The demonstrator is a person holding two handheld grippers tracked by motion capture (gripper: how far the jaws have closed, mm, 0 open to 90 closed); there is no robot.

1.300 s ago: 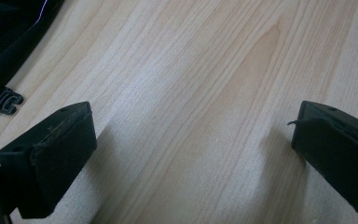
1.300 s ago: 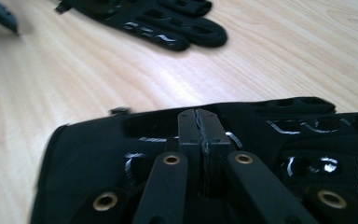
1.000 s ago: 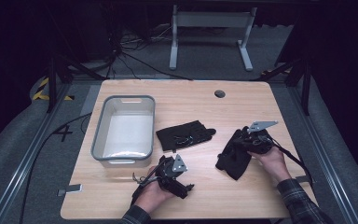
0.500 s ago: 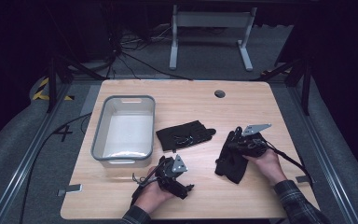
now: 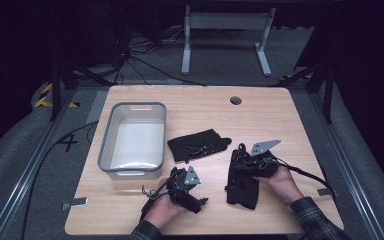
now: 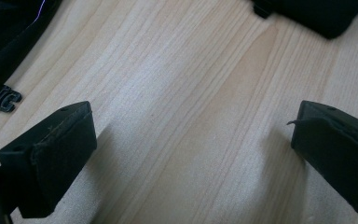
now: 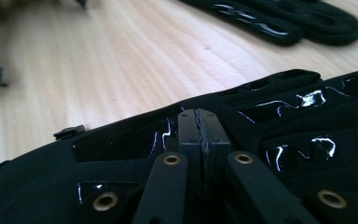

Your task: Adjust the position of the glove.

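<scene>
Two black gloves are on the wooden table (image 5: pixel 280 115). One glove (image 5: pixel 198 145) lies flat near the middle and appears at the top of the right gripper view (image 7: pixel 279 21). The second glove (image 5: pixel 242 185) lies front right, and my right gripper (image 5: pixel 241 161) is shut on its upper part. Its jaws (image 7: pixel 200 126) are pressed together on the glossy-printed fabric (image 7: pixel 121 149). My left gripper (image 5: pixel 196 199) rests low at the front centre, open, with bare wood between its fingertips (image 6: pixel 193 135). A black glove's edge with a small tab (image 6: pixel 4 56) shows at the upper left of that view.
An empty grey plastic bin (image 5: pixel 107 150) stands at the left of the table, just beyond the left hand. A round cable hole (image 5: pixel 236 100) sits near the far edge. A metal stand (image 5: pixel 225 30) and cables lie on the floor behind the table.
My right gripper has moved toward the front and slightly left, dragging the second glove with it. The left gripper and the middle glove have stayed put.
</scene>
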